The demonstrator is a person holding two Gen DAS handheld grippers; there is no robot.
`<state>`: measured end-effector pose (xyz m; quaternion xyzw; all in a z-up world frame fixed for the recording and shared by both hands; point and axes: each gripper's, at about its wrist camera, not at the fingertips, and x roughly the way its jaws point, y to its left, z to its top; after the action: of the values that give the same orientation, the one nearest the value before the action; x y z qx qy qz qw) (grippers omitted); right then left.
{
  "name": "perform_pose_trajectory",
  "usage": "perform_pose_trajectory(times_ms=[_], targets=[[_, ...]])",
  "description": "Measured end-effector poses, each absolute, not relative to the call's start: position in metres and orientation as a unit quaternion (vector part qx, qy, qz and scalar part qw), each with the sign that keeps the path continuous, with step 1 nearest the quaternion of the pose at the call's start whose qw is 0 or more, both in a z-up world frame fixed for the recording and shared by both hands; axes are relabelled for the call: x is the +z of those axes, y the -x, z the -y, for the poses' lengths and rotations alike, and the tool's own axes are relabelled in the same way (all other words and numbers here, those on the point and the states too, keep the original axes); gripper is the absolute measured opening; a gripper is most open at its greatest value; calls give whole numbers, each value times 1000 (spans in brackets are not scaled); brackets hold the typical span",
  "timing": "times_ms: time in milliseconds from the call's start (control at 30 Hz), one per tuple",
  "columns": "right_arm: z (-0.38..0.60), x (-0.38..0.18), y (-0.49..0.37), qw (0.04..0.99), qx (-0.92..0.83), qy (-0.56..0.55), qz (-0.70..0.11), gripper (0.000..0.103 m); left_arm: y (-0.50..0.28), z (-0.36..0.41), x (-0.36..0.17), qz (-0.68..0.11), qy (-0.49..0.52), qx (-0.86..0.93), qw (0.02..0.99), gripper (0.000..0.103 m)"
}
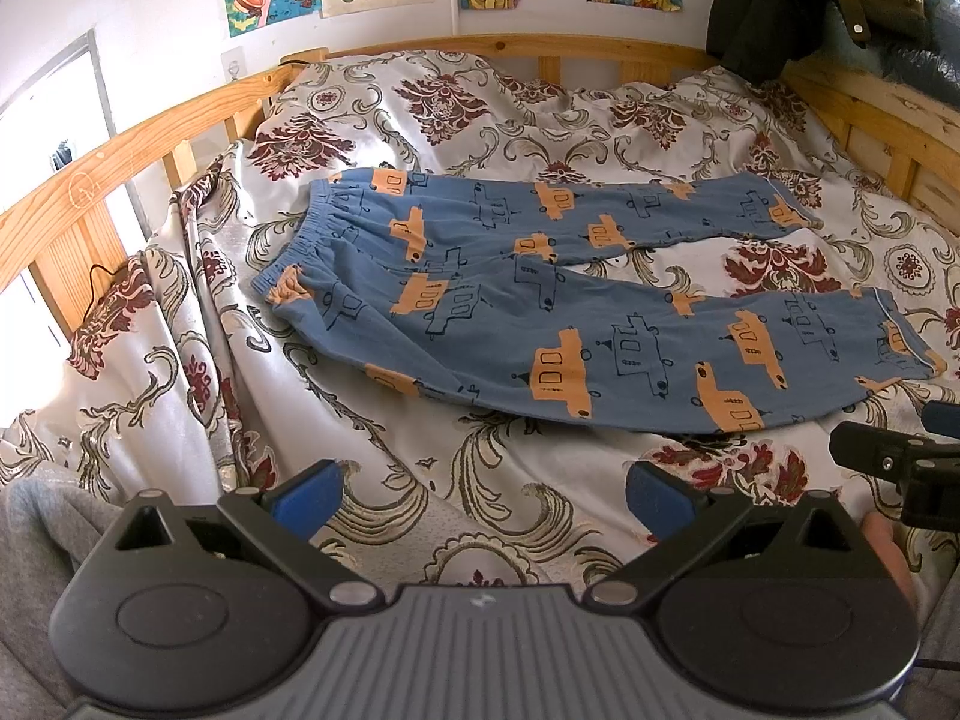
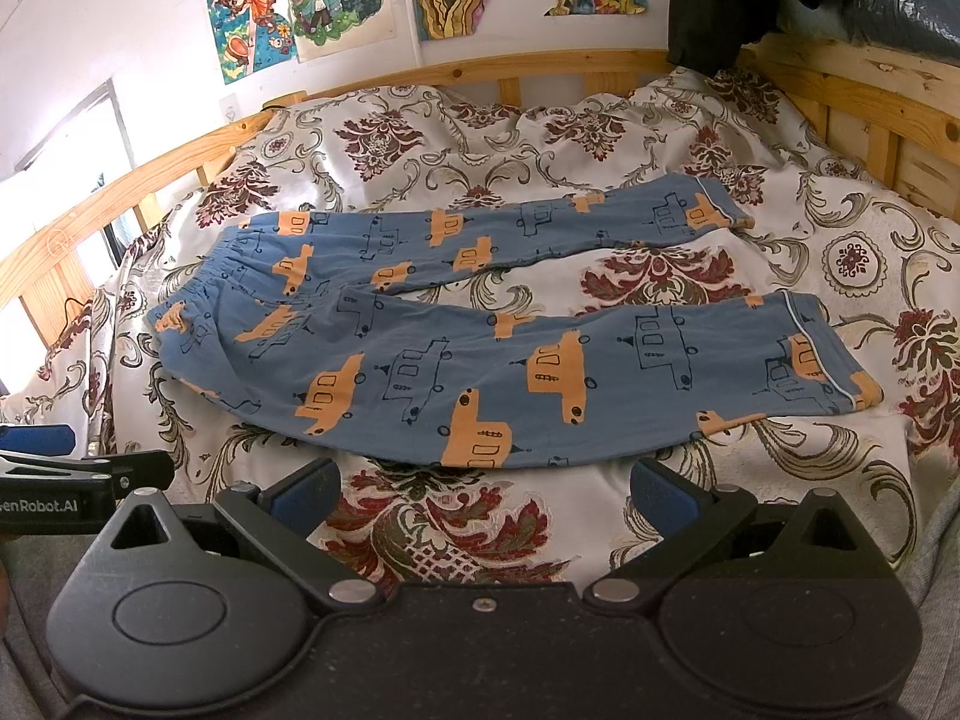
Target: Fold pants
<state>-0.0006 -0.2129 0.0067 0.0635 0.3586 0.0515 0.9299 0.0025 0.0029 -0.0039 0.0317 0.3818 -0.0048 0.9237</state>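
The pants point(image 1: 540, 300) lay flat and unfolded across the middle of the bed, blue with orange and outlined cars, the waistband point(image 1: 300, 240) to the left and the two legs spread apart toward the right, the near leg's cuff point(image 2: 822, 348) ending well right of centre. Judged from this, the fold had not begun. The likeliest trouble was the splayed legs: if the near leg were lifted over the far one without squaring the cuffs, the halves would lie crooked, and the soft knit could bunch at the crotch. A pinch taken too deep might also catch the patterned bedspread point(image 1: 480, 510) beneath, which was itself rumpled and would drag along. The left gripper point(image 1: 483, 501) hovered over bare bedspread short of the near leg's lower edge, its blue fingers point(image 1: 306, 504) spread wide and holding nothing. The right gripper point(image 2: 486, 495) sat closer, its fingers equally wide and empty, the near leg's hem just beyond their tips but apparently not touching. Each gripper showed at the edge of the other's view, side by side. Around the bed ran a wooden rail point(image 1: 150, 138), with drawings point(image 2: 300, 6) pinned to the white wall and dark clothing point(image 1: 774, 0) hung at the far right corner.
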Motion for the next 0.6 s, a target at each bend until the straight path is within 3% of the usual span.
perform_pose_trajectory(times_ms=[600], targets=[[224,12,-15,918,51,-104,-378,102,-21,-3,-4,-430,-19,-31,902,103]])
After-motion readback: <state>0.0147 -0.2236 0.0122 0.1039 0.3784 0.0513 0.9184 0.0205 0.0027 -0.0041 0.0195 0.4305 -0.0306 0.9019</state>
